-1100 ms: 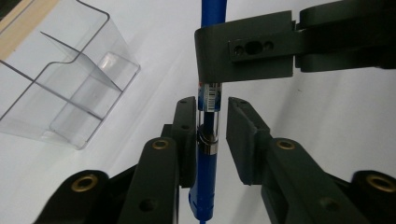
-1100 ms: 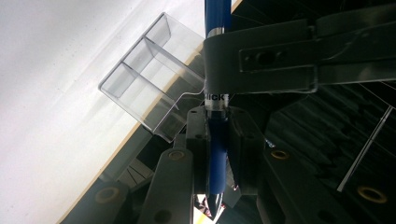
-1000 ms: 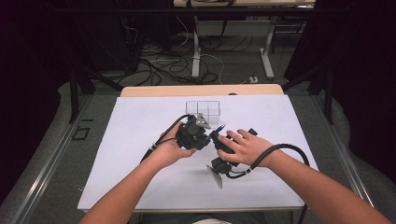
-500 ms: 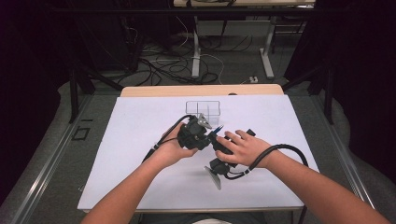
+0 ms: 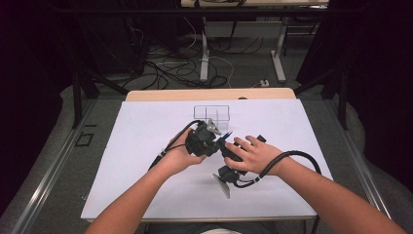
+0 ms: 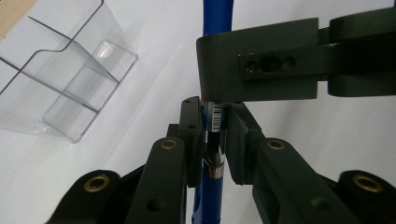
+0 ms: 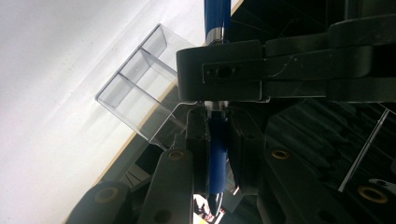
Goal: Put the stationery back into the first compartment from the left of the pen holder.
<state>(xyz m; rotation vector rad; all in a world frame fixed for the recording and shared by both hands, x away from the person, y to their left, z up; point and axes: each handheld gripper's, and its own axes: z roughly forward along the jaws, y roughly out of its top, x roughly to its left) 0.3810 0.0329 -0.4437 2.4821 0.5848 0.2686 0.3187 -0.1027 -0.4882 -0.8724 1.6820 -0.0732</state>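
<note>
A white table [image 5: 136, 161] fills the frame's middle. At its centre a blue pen [image 6: 217, 116] is pinched by both the left gripper [image 6: 215, 122], whose jaws have just been closing, and the right gripper [image 7: 218, 135]. Likely uncapping or a handover; next, one gripper must pull away straight. A clear organizer [image 5: 211, 113] sits just above.

A clear divided box [image 5: 211, 113] stood on the white table [image 5: 146, 146]. Behind the table, cables [image 5: 160, 63] lay tangled on the floor.

Barcode label [image 6: 215, 115] on blue pen [image 6: 215, 18], wrapped round barrel between left gripper [image 6: 215, 140] jaws; bars visible, digits too small to read. No other text legible.
</note>
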